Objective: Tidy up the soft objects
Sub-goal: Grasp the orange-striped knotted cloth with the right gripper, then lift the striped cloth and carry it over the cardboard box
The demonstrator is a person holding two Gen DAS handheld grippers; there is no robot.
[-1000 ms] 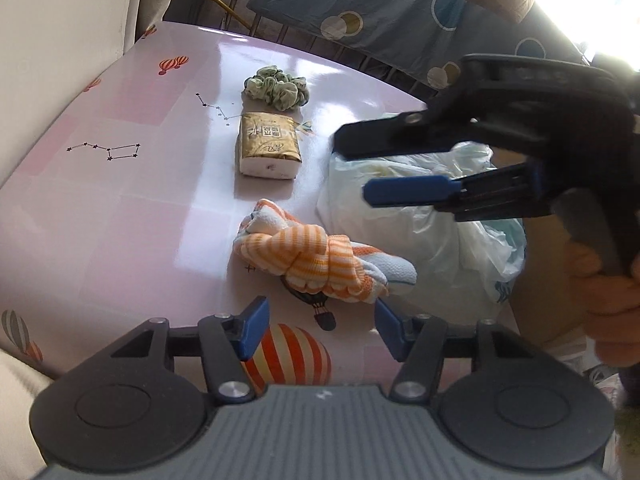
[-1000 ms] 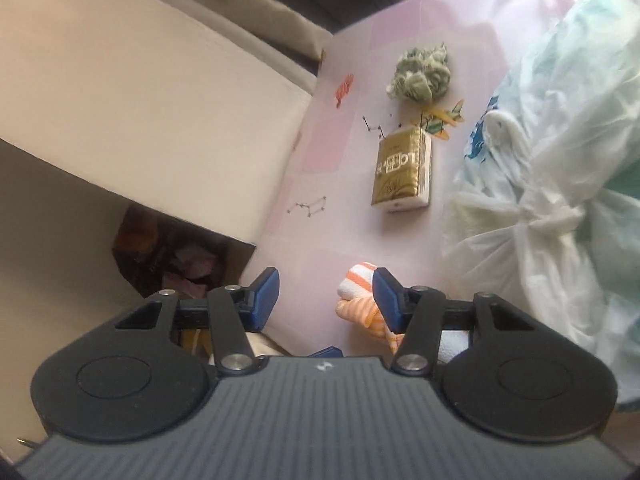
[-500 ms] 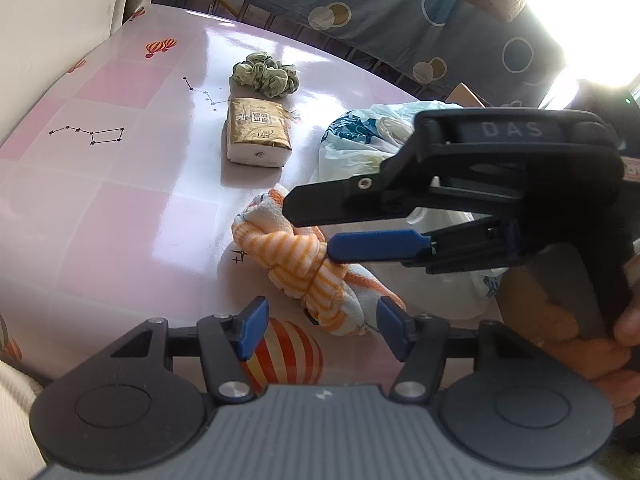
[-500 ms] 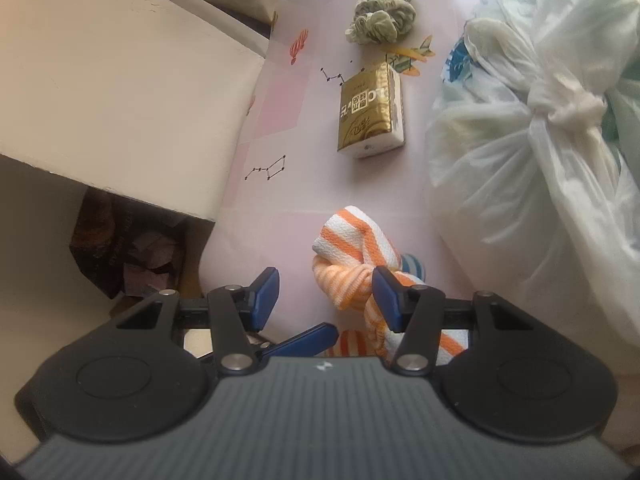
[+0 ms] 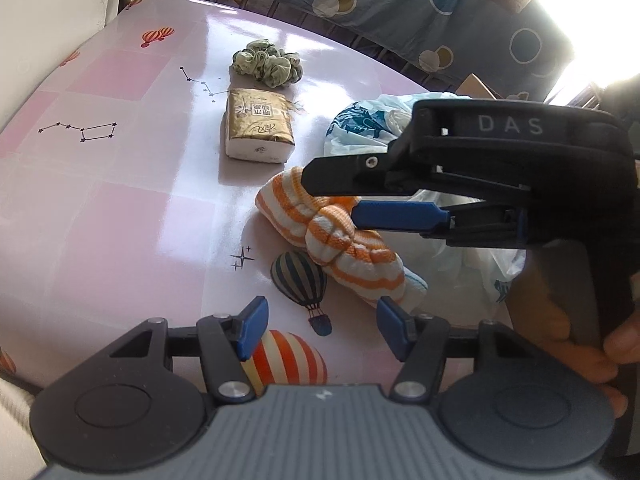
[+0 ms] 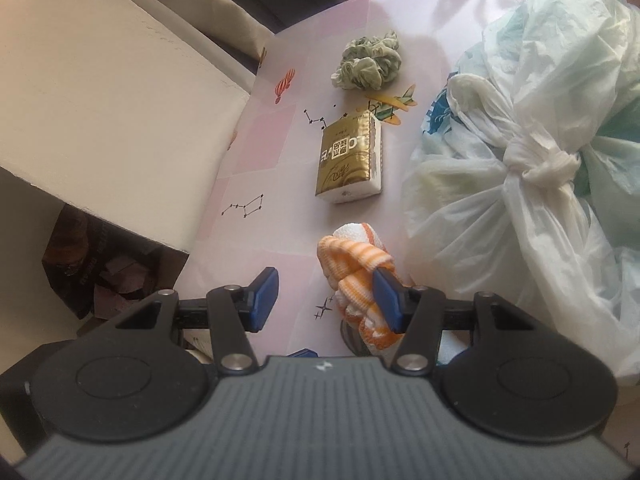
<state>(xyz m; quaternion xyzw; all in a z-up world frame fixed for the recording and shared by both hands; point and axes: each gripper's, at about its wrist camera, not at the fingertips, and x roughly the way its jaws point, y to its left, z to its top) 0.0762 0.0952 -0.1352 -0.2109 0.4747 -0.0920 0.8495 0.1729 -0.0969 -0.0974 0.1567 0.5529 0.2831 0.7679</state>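
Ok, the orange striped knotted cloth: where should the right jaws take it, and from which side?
Grip the orange striped cloth across its bulging knotted middle, coming down from above with the right gripper. It lies as a long roll, so probably close across its narrow width.

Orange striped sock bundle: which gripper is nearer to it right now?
Right. The right gripper has its open fingers over the orange striped sock bundle, one pad against the knot. The left gripper sits open, just short of the bundle's near end.
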